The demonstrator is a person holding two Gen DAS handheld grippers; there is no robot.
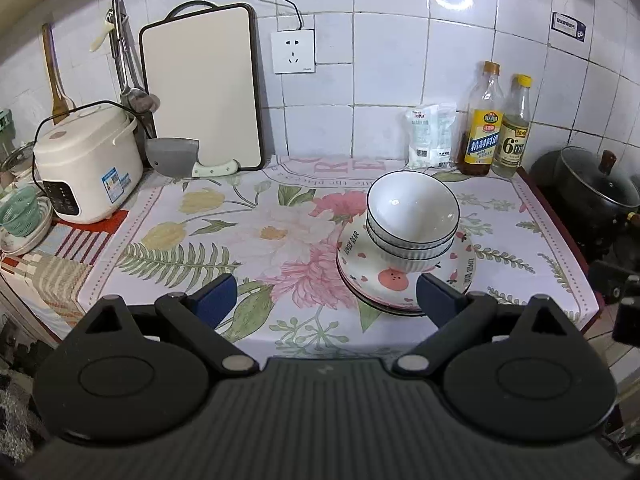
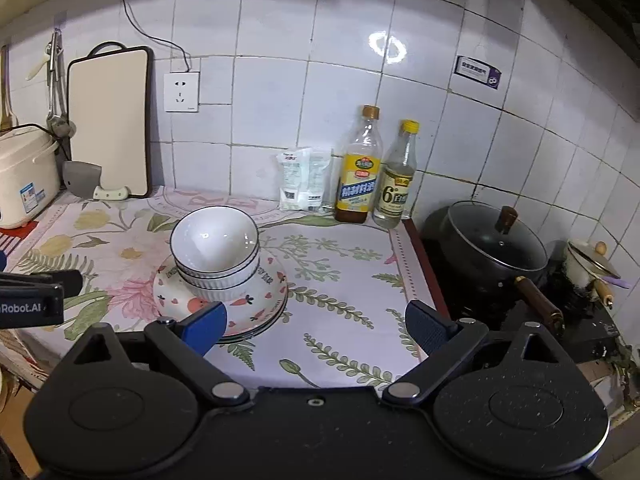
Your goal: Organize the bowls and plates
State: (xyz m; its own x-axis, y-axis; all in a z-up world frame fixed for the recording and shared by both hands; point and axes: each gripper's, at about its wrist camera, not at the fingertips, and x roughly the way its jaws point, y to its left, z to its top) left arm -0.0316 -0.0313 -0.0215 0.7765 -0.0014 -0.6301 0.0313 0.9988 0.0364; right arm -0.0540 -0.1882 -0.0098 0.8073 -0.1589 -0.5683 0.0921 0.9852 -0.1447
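Note:
White bowls with dark rims [image 1: 413, 216] are nested in a stack on a pile of patterned plates [image 1: 360, 268] on the floral counter cloth. The same stack shows in the right wrist view, bowls [image 2: 216, 250] on plates [image 2: 256, 304]. My left gripper [image 1: 326, 300] is open and empty, held back near the counter's front edge, its right finger just in front of the plates. My right gripper [image 2: 316, 326] is open and empty, its left finger in front of the plates' near rim. The left gripper's body [image 2: 32, 300] shows at the left of the right wrist view.
A rice cooker [image 1: 86, 160], a cutting board [image 1: 204, 88] and a cleaver [image 1: 176, 156] stand at the back left. Two bottles [image 1: 482, 120] [image 1: 514, 128] and a packet [image 1: 430, 136] stand by the wall. A black lidded pot [image 2: 492, 248] sits on the stove at the right.

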